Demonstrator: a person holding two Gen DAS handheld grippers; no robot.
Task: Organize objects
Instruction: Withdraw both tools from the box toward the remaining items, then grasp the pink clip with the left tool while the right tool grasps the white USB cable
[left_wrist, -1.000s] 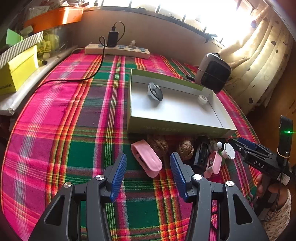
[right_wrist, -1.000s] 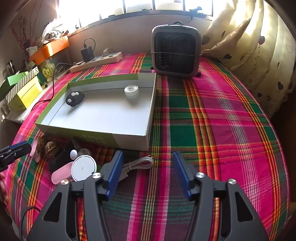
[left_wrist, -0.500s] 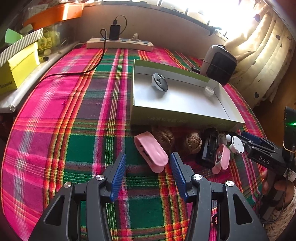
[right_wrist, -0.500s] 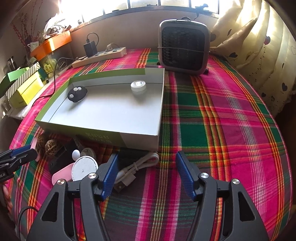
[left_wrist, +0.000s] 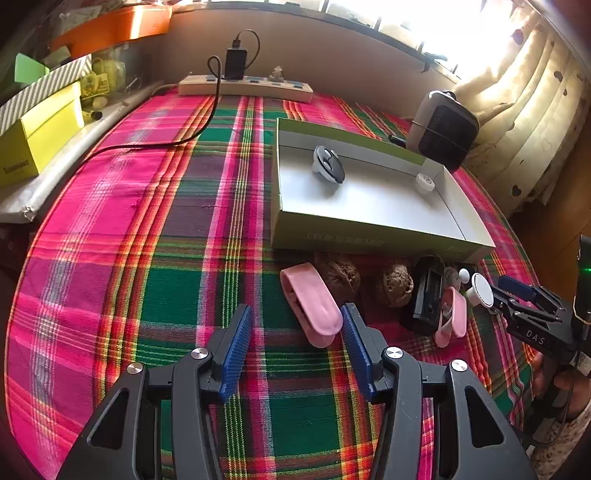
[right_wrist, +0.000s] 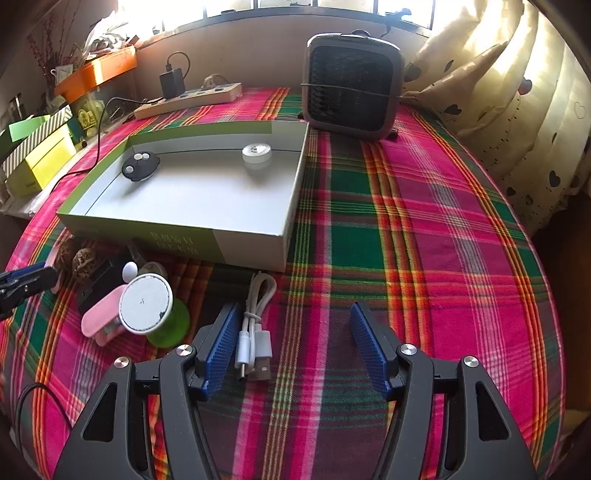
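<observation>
White USB cable (right_wrist: 255, 325) bundled, tied mid-loop; plugs near right gripper (right_wrist: 291, 347).

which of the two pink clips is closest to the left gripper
The larger pink clip, lying flat just ahead of the left gripper, its near end between the fingers. The other pink clip lies farther right, beside the black box.

You have a table under a pink, green and red plaid cloth (right_wrist: 424, 229). On it sits a shallow open box (right_wrist: 255, 247), with a power strip (right_wrist: 188, 100) and a small heater (right_wrist: 351, 85) along the far edge. In front of the box lie a pink clip (left_wrist: 312, 304), two brown walnuts (left_wrist: 397, 286), a black block (left_wrist: 426, 295), a second pink clip (right_wrist: 99, 317), a white-topped green spool (right_wrist: 147, 304) and a coiled white cable (right_wrist: 255, 325).
</observation>
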